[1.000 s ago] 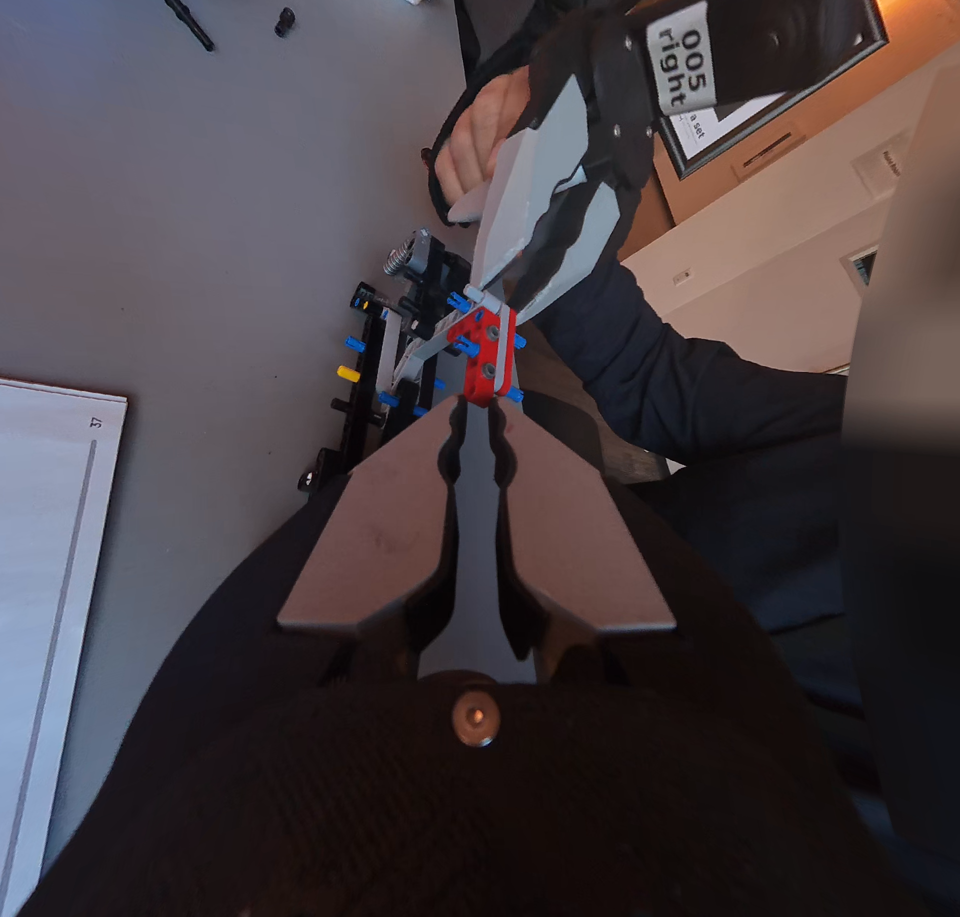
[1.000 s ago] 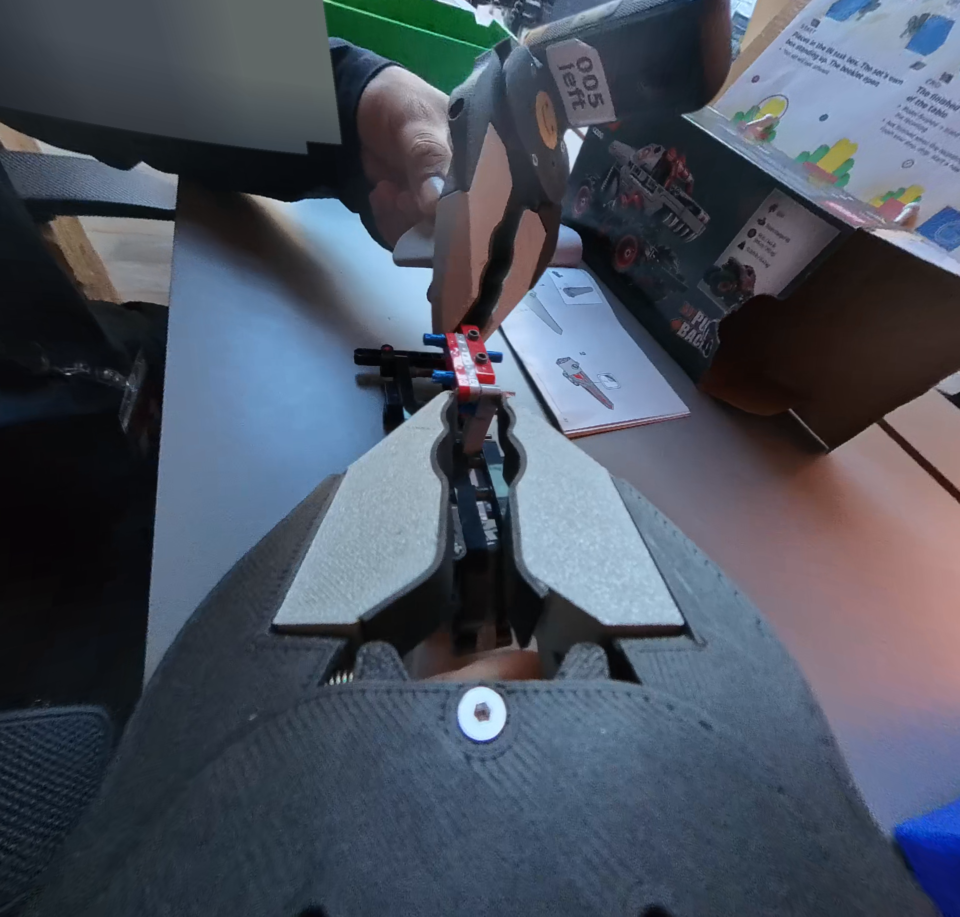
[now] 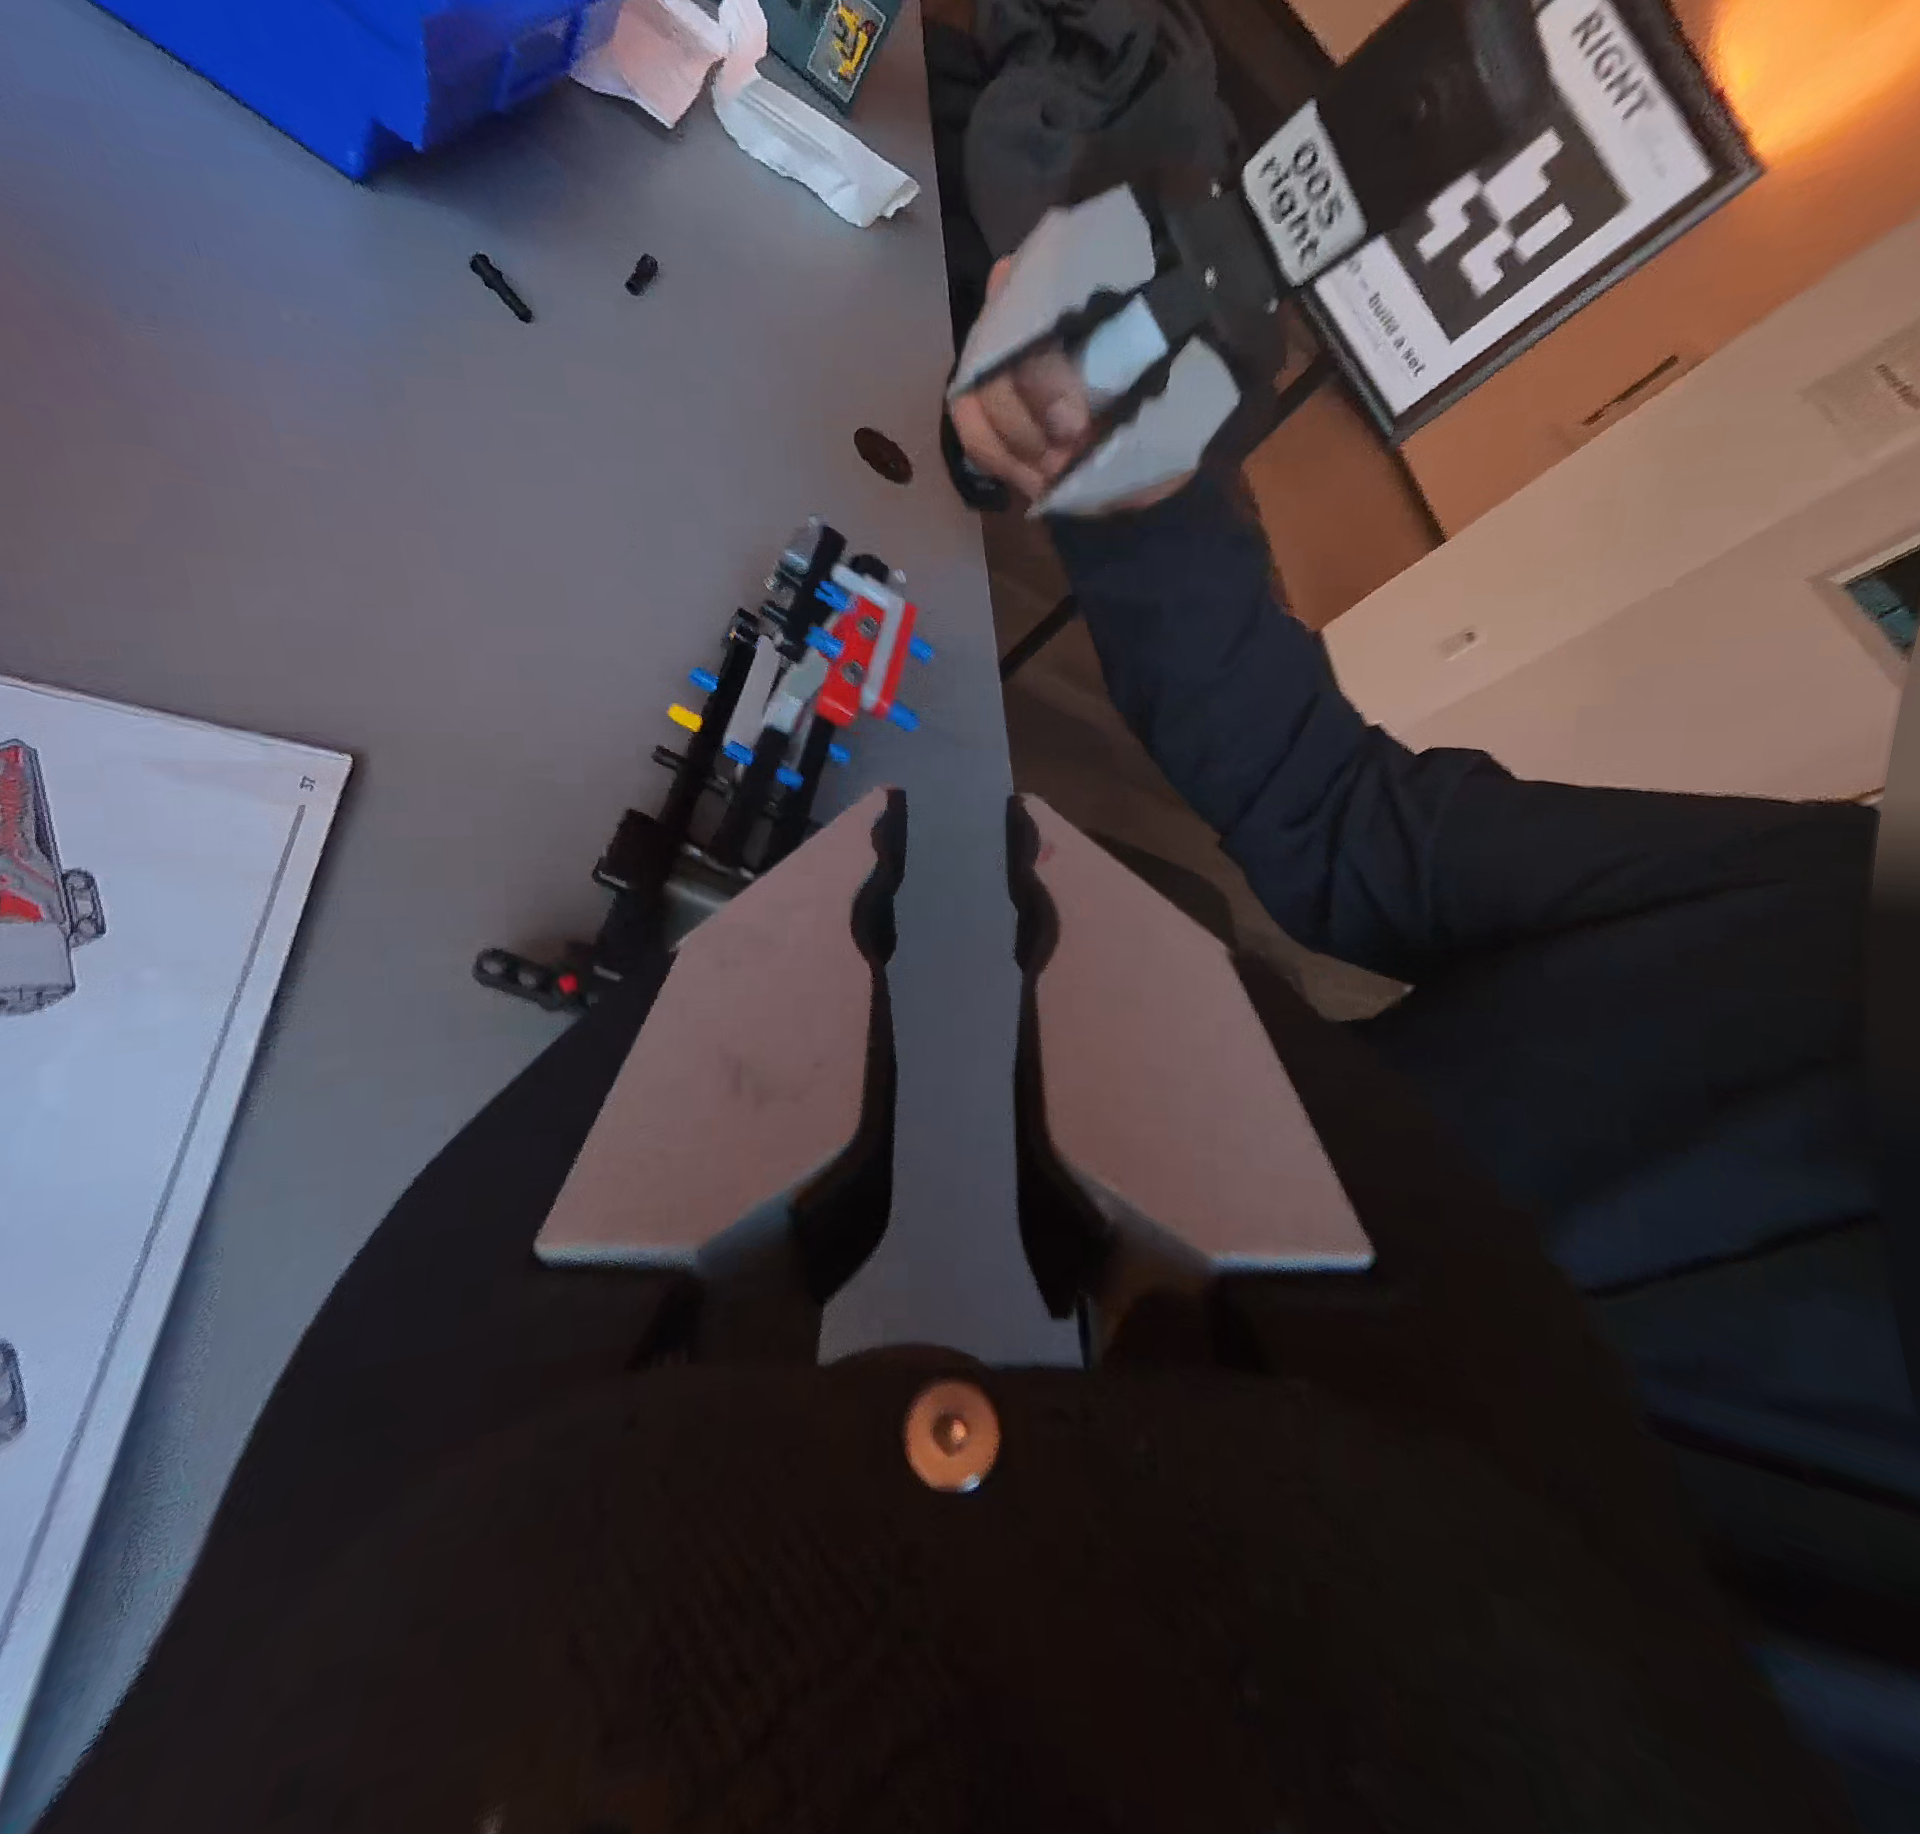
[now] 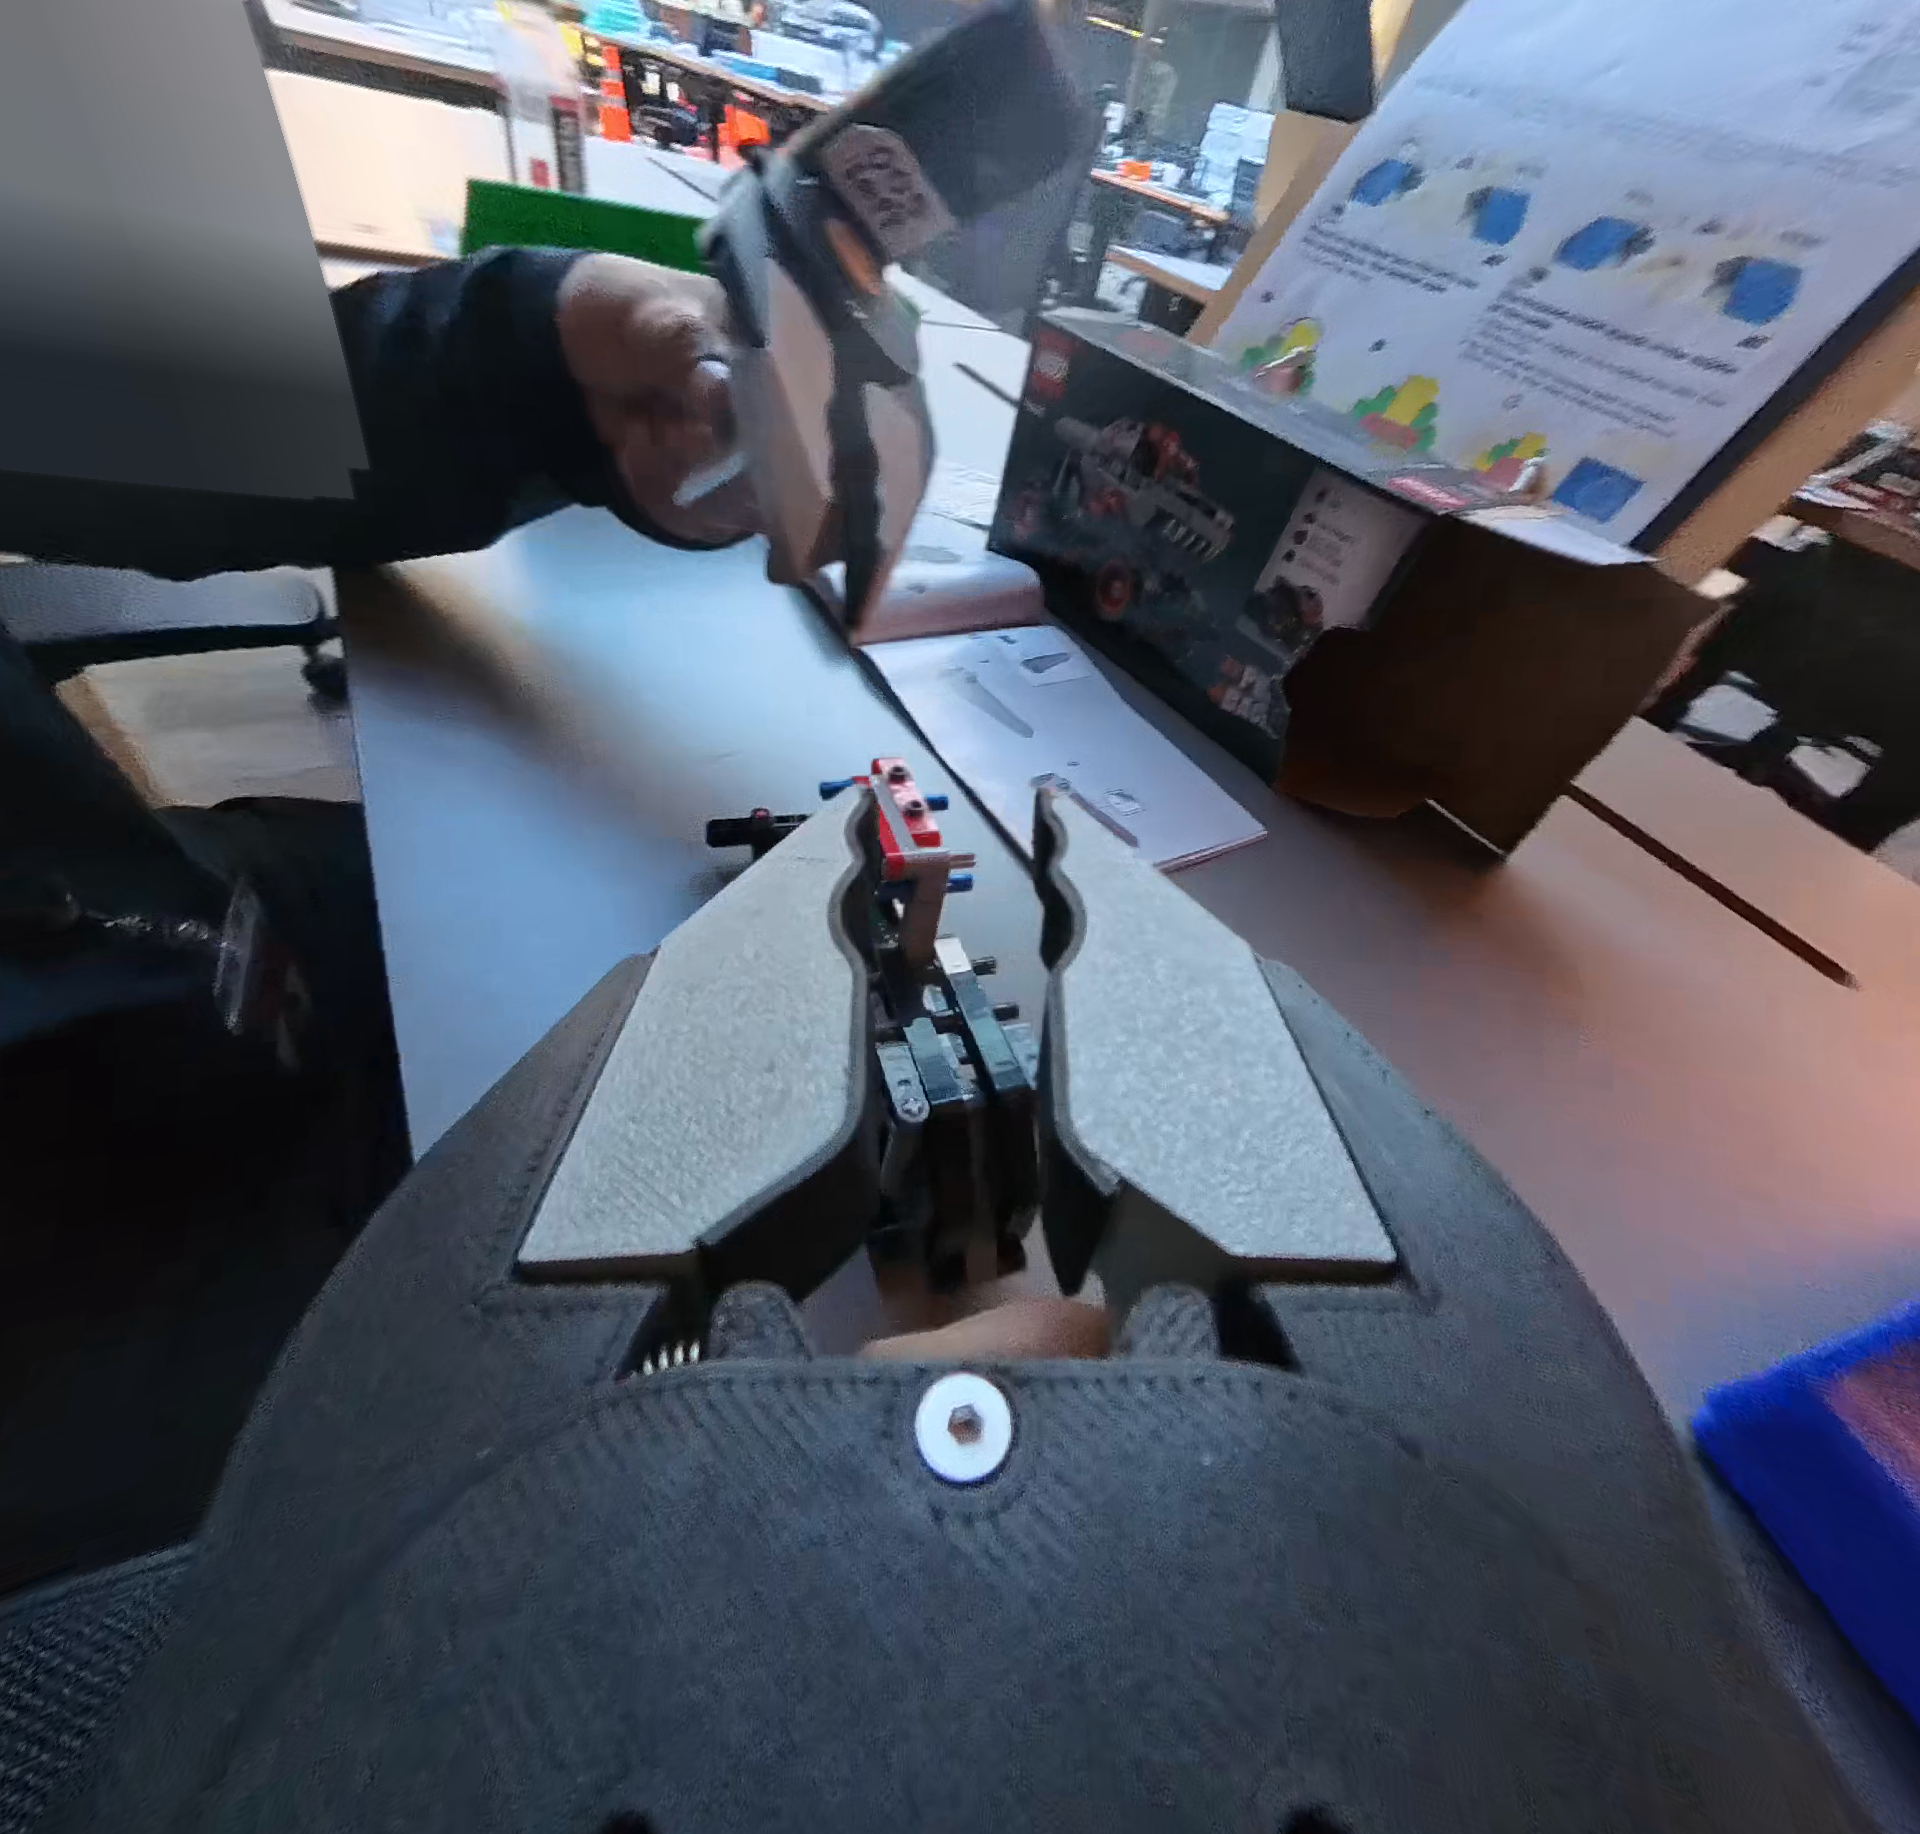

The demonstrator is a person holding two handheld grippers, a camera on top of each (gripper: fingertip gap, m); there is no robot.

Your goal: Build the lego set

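The grey worktop (image 3: pixel 312 454) is the biggest thing in the left wrist view, with a broad bare stretch between the blue bin (image 3: pixel 343 28) at the far side and the instruction booklet (image 3: pixel 135 953) at the near left. Its right edge runs close by the lego assembly (image 3: pixel 790 714), which lies on the surface just inside that edge. In the right wrist view the set's box (image 4: pixel 1247 537) stands at the far right with a booklet (image 4: pixel 1039 735) flat in front of it, and bare worktop lies open to the left of the model.

The left gripper (image 3: pixel 954 818) hangs above the worktop edge, its jaws parted with nothing between them. The right gripper (image 4: pixel 945 828) is also spread wide; the black and red assembly (image 4: pixel 935 1015) shows in the gap, and neither finger is seen pressing on it. Two small black pins (image 3: pixel 499 286) lie well apart from the model.

A second ago both grippers were pinched on the red end of the assembly, raised off the surface. Now both have let go and drawn back, and the model rests on the worktop.
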